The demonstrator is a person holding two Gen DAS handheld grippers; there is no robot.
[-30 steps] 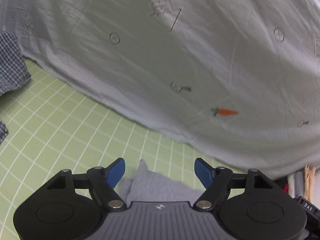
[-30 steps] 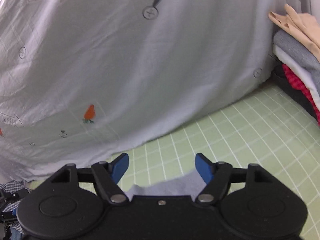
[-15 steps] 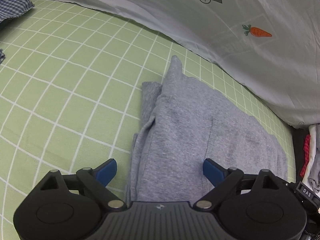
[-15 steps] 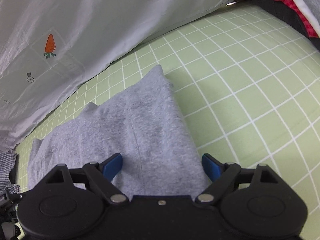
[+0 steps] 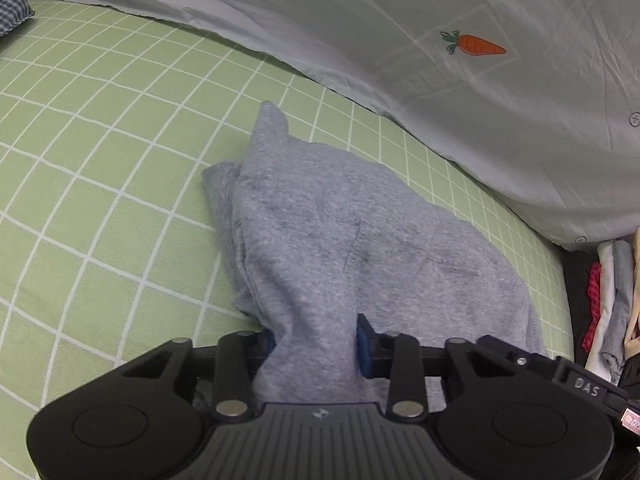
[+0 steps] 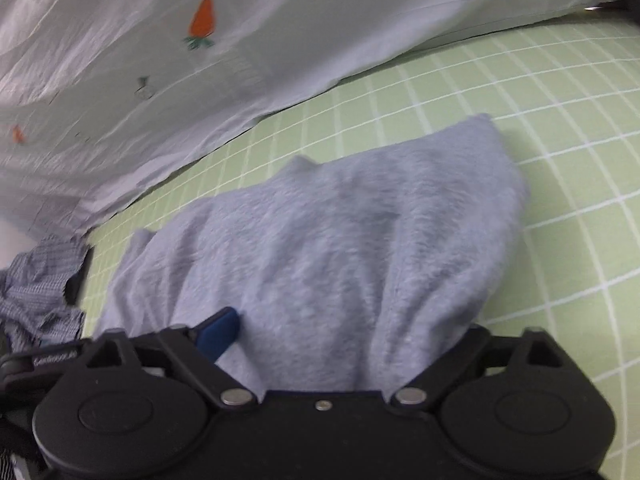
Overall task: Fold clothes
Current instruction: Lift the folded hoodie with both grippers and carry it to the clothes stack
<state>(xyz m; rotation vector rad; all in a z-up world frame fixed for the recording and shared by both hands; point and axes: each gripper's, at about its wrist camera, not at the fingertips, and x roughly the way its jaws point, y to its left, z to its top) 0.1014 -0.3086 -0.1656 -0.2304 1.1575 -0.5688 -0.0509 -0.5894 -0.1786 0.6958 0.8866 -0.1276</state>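
A grey garment (image 5: 340,240) lies crumpled on the green checked sheet (image 5: 100,160). My left gripper (image 5: 316,340) is at its near edge and its jaws are closing, with a bunched fold of the grey cloth pinched between the blue pads (image 5: 362,344). In the right wrist view the same grey garment (image 6: 340,240) spreads in front of my right gripper (image 6: 344,328). Those jaws are closing but still stand wide, with cloth heaped between them. One blue fingertip (image 6: 220,328) rests on the fabric; the other is hidden under the cloth.
A white quilt with carrot prints (image 5: 480,80) borders the far side of the sheet. A stack of folded clothes (image 5: 612,300) stands at the right edge. A blue checked garment (image 6: 40,280) lies crumpled at the left, beyond the grey one.
Both grippers tipped downward and dropped onto the grey garment. The left jaws went from wide apart to pinched on a fold. The right jaws narrowed slightly around the cloth.
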